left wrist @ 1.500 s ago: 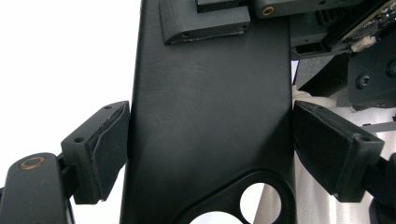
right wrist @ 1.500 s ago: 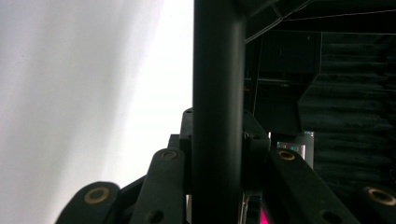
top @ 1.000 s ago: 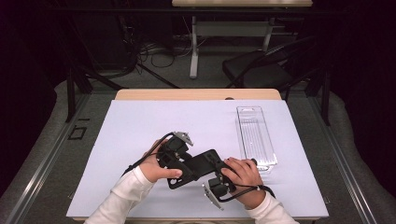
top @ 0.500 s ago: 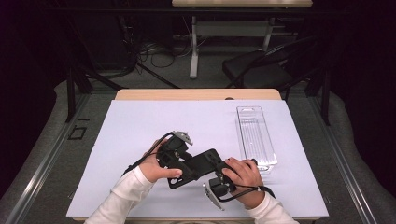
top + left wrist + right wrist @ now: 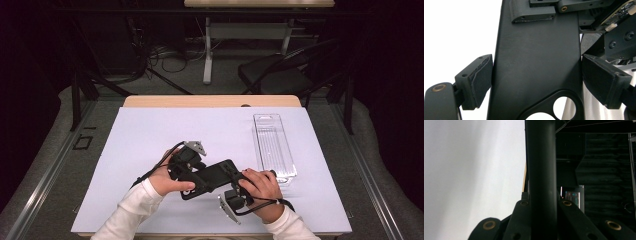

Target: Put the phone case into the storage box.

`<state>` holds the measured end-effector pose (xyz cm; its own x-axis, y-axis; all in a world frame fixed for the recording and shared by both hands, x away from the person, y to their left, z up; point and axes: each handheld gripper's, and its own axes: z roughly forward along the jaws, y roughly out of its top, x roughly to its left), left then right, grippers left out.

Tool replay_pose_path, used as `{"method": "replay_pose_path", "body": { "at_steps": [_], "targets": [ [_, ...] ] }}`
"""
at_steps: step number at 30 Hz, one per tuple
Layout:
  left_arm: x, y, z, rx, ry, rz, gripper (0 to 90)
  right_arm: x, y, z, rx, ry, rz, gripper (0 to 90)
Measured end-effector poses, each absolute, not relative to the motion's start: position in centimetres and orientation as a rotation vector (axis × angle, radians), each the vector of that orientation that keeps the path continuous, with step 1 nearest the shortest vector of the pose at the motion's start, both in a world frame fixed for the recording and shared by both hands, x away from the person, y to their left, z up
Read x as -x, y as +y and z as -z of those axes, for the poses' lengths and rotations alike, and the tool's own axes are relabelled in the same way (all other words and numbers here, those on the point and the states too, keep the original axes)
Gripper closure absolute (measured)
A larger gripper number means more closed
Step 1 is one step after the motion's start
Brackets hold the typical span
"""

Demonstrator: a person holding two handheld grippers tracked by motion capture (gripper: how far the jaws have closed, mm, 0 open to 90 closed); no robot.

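A flat black plate point(image 5: 215, 176) with a round cut-out is held low over the white table point(image 5: 150, 135), between the two hands. In the left gripper view the plate point(image 5: 536, 50) runs up between the jaws of my left gripper point(image 5: 536, 82), and both pads point(image 5: 482, 80) press on its side edges. My left gripper point(image 5: 192, 172) holds its left end in the high view. The right gripper point(image 5: 541, 205) is clamped on the plate point(image 5: 540, 157), seen edge-on. From above, the right gripper point(image 5: 235, 182) sits at the plate's right end.
A long clear plastic tray point(image 5: 272, 145) lies on the right side of the table, just beyond the right hand. Bare white table surface stretches to the left and far side. A chair point(image 5: 280, 75) and desk legs stand past the far edge.
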<state>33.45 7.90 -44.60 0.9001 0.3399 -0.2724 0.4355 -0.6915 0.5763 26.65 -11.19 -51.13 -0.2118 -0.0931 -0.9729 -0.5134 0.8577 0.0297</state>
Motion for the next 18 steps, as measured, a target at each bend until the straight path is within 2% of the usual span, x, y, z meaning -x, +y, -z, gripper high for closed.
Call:
{"method": "replay_pose_path", "body": {
  "at_steps": [18],
  "targets": [
    [-33.27,7.87,44.49,-2.384,0.54,0.158,10.9,-26.82,-11.42,51.06,0.439,1.78,-0.424,87.3]
  ]
}}
